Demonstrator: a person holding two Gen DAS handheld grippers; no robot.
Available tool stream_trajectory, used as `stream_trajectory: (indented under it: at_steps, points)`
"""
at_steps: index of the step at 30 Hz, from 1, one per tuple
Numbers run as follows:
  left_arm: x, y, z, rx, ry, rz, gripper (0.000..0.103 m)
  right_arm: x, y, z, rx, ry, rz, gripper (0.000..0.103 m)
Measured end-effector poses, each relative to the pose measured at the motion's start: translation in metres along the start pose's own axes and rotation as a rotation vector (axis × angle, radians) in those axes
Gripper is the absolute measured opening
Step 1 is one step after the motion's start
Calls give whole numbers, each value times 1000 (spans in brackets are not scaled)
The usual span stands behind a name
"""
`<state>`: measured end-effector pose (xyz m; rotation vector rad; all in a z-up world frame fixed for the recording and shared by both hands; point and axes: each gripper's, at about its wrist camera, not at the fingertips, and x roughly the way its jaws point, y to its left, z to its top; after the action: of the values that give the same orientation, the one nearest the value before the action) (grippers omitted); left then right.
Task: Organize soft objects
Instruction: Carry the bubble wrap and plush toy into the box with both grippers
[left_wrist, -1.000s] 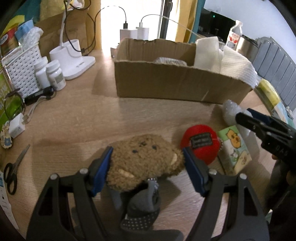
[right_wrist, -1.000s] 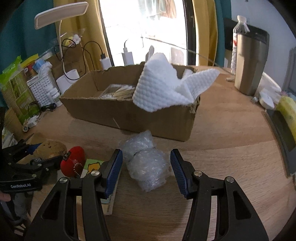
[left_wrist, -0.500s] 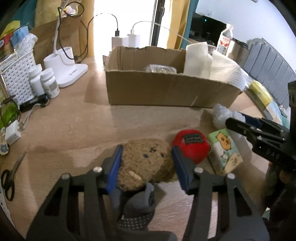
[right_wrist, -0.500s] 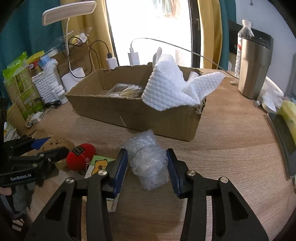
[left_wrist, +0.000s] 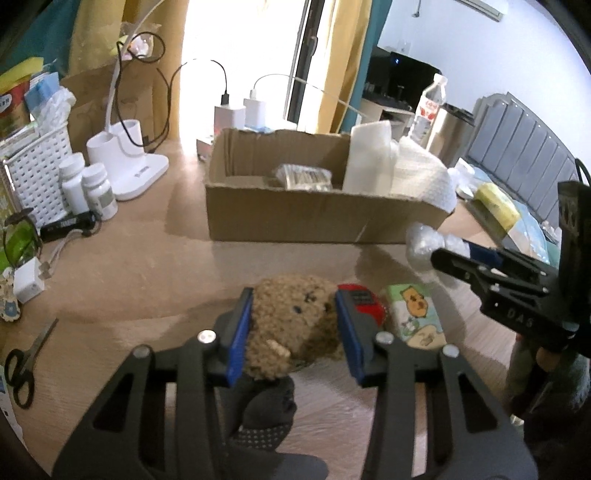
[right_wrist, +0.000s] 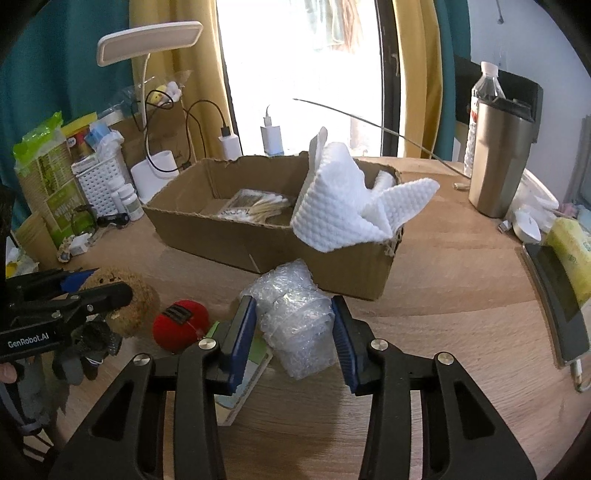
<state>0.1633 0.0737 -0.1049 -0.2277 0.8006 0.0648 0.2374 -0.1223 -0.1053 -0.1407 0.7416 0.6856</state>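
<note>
Fuzzy brown plush bear (left_wrist: 291, 325); crinkly glossy bubble wrap (right_wrist: 295, 317); matt corrugated cardboard box (right_wrist: 258, 251) (torn edges); smooth wood-grain table (right_wrist: 443, 314).

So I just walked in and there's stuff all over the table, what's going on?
A person is tidying soft things with two handheld grippers. The left gripper has just closed on a brown plush toy. The right gripper clamps a wad of bubble wrap. A cardboard box behind them already holds a white cloth. A red plush ball lies on the table.
</note>
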Motion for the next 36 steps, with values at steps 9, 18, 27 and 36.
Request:
stream_trajectory:
  at_steps: [9,18,27,36]
  points:
    - [-16,1,7,-8,-38,-7,44,-14,7,9,-25,-29,-1,43]
    - [-29,3,21,-16,-77,-32,45,-24,15,24,-46,-64,-6,43]
    - [-38,8,35,-17,-112,-52,45,-25,27,44,-76,-90,2,43]
    - [-36,17,51,-19,-132,-62,45,-12,31,59,-90,-85,10,43]
